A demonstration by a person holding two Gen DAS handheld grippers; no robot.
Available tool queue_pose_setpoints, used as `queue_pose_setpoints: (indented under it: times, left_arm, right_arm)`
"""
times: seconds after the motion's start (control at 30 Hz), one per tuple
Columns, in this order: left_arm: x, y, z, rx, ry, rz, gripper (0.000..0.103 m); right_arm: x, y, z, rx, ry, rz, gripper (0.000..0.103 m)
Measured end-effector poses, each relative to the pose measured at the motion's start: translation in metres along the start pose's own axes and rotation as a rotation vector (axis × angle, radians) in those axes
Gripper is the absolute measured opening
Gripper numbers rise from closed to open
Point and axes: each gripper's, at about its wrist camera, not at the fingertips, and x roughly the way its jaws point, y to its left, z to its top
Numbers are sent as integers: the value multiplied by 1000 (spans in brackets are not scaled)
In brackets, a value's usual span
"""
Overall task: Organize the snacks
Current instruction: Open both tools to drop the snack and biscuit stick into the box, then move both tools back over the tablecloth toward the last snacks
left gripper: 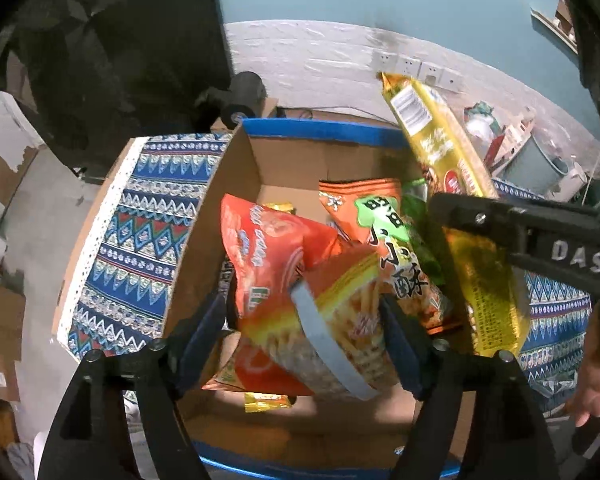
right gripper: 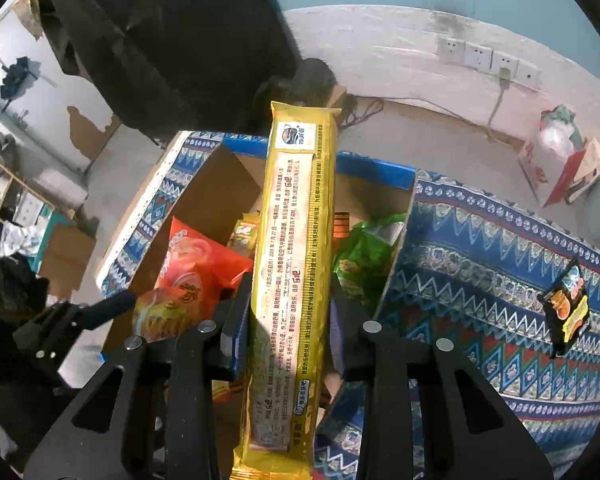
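A cardboard box point(left gripper: 320, 128) with a blue rim stands open on a patterned cloth and holds several snack bags. In the left wrist view my left gripper point(left gripper: 302, 308) is open over the box. A blurred orange-yellow fries bag point(left gripper: 340, 320) lies between its blue pads, which do not press on it. Beside it lie a red-orange bag point(left gripper: 268, 240) and an orange bag with a green label point(left gripper: 372, 216). My right gripper point(right gripper: 290, 292) is shut on a long yellow packet point(right gripper: 296, 240), held upright over the box's right half. That gripper point(left gripper: 456, 220) and its packet point(left gripper: 440, 144) also show at the right of the left wrist view.
The blue patterned cloth point(right gripper: 480, 260) covers the table around the box. A small black snack packet point(right gripper: 566, 308) lies on it at the right. A green bag point(right gripper: 364, 252) and a small gold packet point(left gripper: 266, 402) lie in the box. A person's hand point(left gripper: 596, 372) shows at the right edge.
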Motion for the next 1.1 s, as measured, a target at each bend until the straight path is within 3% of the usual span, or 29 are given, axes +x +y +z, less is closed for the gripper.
queue_pose_setpoints:
  times: [0.17,0.27,0.5,1.1]
  left_arm:
    - [-4,3,3,-9,-12,11,79]
    - [-7,3,5,-16,-18,17,79]
    - [-13,-11,8,-19,-27,-37,80]
    - [-24,-118,-6,211,-2,-136,80]
  right_arm:
    - [3,3,3,1,9,-19,40]
    - [-5,4,2,-9,-4,-28,57]
    - [-34,-2,-5,-64,-57,-101,73]
    - [-100,-113,-67,-10,-37,-244,73]
